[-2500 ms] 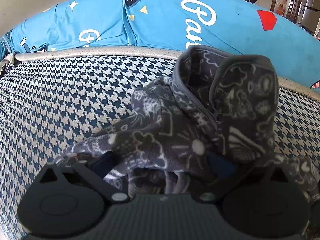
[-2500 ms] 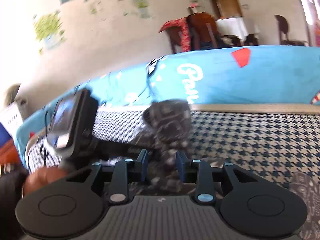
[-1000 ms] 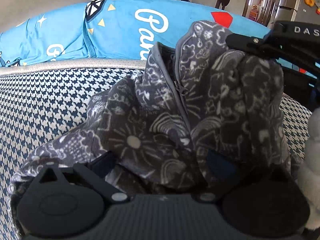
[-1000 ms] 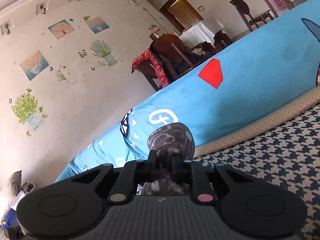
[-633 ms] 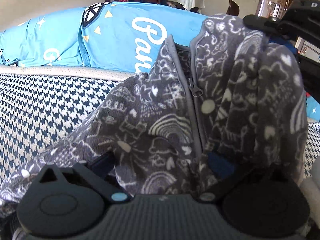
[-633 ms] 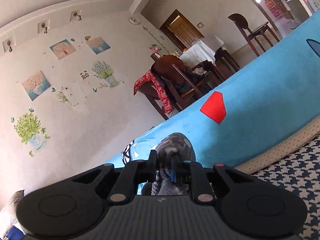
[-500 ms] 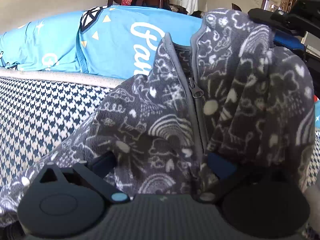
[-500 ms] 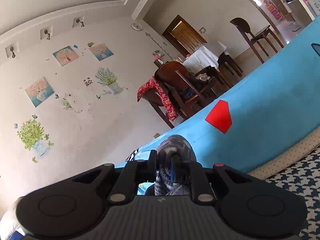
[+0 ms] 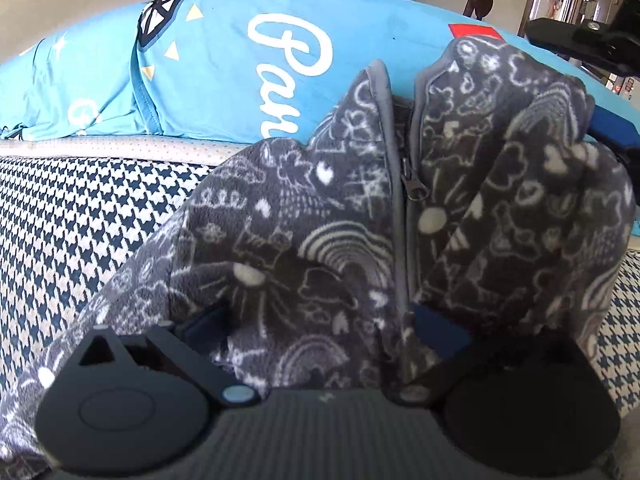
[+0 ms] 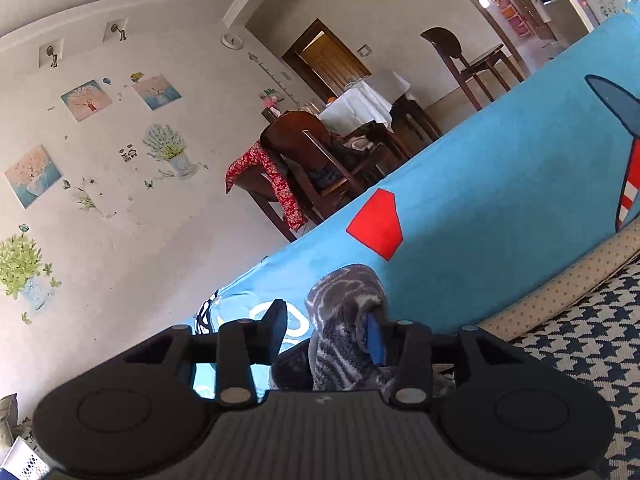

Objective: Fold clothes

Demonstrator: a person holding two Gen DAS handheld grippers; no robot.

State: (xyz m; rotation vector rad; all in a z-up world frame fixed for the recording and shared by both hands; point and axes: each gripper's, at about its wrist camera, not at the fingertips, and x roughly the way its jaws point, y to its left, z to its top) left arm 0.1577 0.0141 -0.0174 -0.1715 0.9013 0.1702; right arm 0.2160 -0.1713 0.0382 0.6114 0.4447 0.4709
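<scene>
While the left claw (image 9: pixel 320 320), spread wide, is buried in grey doodle-print fleece jacket (image 9: pixel 360 216), the right claw (image 10: pixel 332 332) gapes, fleece draped on one finger.

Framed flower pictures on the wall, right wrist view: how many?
3. One upper left, one to its right, one lower at the left edge. The potted plants are wall stickers, not counted.

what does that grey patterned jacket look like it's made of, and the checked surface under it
The grey jacket looks like fleece: a fuzzy, matte nap with soft white doodle prints, and a zipper whose pull could be metal or plastic. The checked surface appears to be a woven houndstooth fabric, flat and matte, with a paler dotted trim along its far edge.
</scene>
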